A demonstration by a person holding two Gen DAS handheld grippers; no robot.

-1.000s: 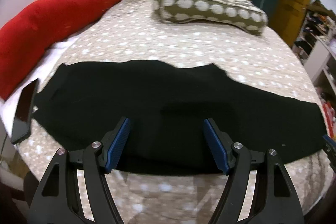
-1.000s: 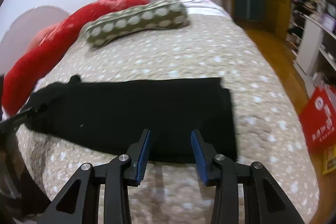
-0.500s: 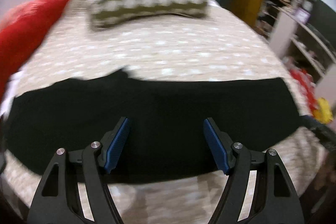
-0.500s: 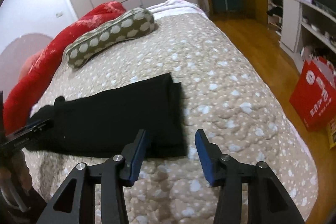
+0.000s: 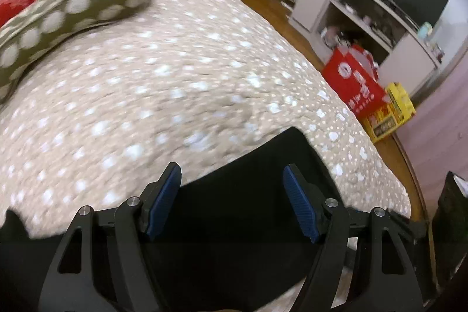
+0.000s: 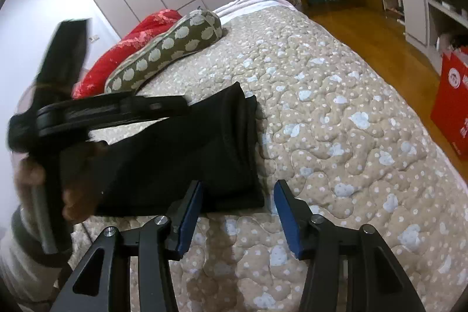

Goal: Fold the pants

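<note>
Both tools have swung rightward along the pants since a second ago: the left tool (image 5: 231,192), which then faced the middle of the black cloth with the red blanket beside it, now looks over the pants' right end, and the right tool (image 6: 238,202), which then sat over the middle of the near edge, now hovers at the near right corner. Its fingers stand apart, with that corner between them but not pinched, as far as the right view shows. The left tool's fingers are also wide apart, holding nothing, above the cloth.

That shift suggests the lengthwise folding is done and the hands are lining up on one end to bring it over the other; no grip is made yet.

The pants (image 6: 187,148) lie flat on the bed (image 6: 336,113), on its near part, well apart from the spotted pillow (image 6: 172,46) that lies toward the headboard. They form a long narrow band whose long axis runs across the bed, roughly parallel to the near edge. The end by the right tool shows stacked layers with a ribbed band, probably the waistband, though I cannot be sure; the other end is hidden behind the left tool in the right view.
</note>
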